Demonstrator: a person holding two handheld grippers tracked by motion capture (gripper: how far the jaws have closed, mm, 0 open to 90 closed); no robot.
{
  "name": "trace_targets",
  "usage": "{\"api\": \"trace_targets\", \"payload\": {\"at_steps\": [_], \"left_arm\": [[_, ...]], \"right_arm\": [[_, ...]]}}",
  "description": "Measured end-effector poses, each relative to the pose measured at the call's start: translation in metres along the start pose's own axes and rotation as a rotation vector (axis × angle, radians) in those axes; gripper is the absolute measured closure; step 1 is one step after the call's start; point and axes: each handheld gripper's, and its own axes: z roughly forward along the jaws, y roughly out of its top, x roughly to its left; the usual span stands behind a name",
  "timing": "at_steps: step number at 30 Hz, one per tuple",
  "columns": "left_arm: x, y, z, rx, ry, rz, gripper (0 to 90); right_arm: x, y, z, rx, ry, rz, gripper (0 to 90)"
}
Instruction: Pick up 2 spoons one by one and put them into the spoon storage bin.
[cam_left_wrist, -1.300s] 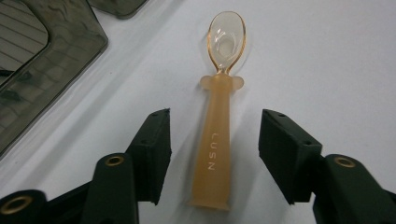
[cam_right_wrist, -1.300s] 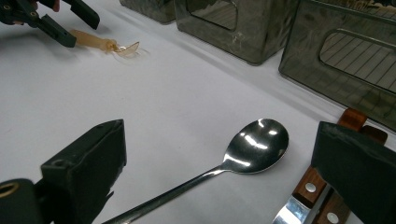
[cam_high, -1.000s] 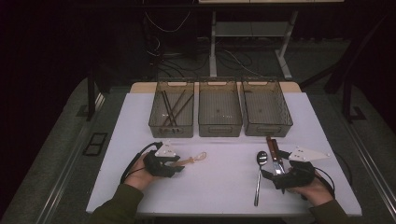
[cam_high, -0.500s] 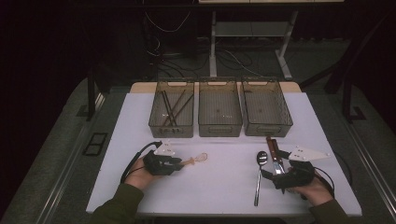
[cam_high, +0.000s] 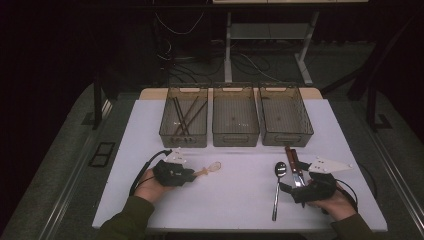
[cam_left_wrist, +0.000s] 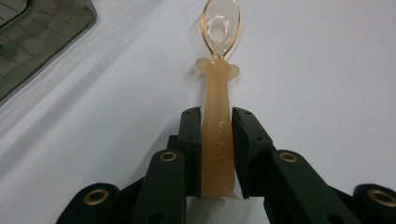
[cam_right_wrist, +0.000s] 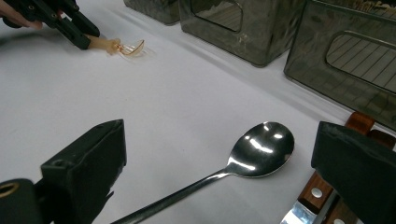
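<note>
Your left claw has just closed on the amber spoon's handle, bowl pointing ahead, ready for lifting. Your right claw gapes empty over the steel spoon.

Dim room, bright white table, sharp close views.

Lit from above on the tabletop alone, with floor and background sunk in near black and grainy in the high view. Soft, short shadows under the three bins and beside the left gripper. Strong white glare in the bowl of the metal spoon between the right gripper jaws. Glow through the translucent orange spoon, crisp ahead of the left jaws down to its embossed letters. Slightly soft at the nearest jaw parts along the bottom edges. Mild wide-angle stretch toward the corners of both gripper views.
</note>
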Motion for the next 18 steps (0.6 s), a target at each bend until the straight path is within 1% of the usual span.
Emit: {"api": "trace_targets", "payload": {"at_steps": [3,5,6,7,9,13,15,18], "left_arm": [[0.000,0.000,-0.001,-0.003,-0.016,-0.012,73.9],[-0.001,0.001,-0.001,-0.011,-0.026,-0.016,73.9],[-0.002,0.002,-0.001,-0.011,-0.025,-0.015,73.9],[-0.003,0.003,-0.001,-0.021,-0.026,-0.022,73.9],[-0.004,0.005,-0.003,-0.027,-0.031,-0.013,73.9],[-0.008,0.010,-0.005,-0.038,-0.032,-0.030,73.9],[-0.011,0.013,-0.007,-0.044,-0.033,-0.032,73.8],[-0.014,0.016,-0.008,-0.050,-0.032,-0.024,73.8]], "right_arm": [[-0.001,-0.002,-0.002,-0.002,0.010,0.003,3.5],[-0.004,-0.003,-0.002,-0.003,0.015,0.016,3.5],[-0.005,-0.004,-0.002,-0.002,0.015,0.021,3.4],[-0.006,-0.004,-0.001,-0.001,0.013,0.021,3.5],[-0.007,-0.004,0.001,0.008,0.016,0.019,3.4],[-0.006,-0.004,0.002,0.006,0.018,0.023,3.5],[-0.005,-0.004,0.001,0.009,0.018,0.025,3.4],[-0.005,-0.003,0.001,0.005,0.016,0.023,3.5]]}}
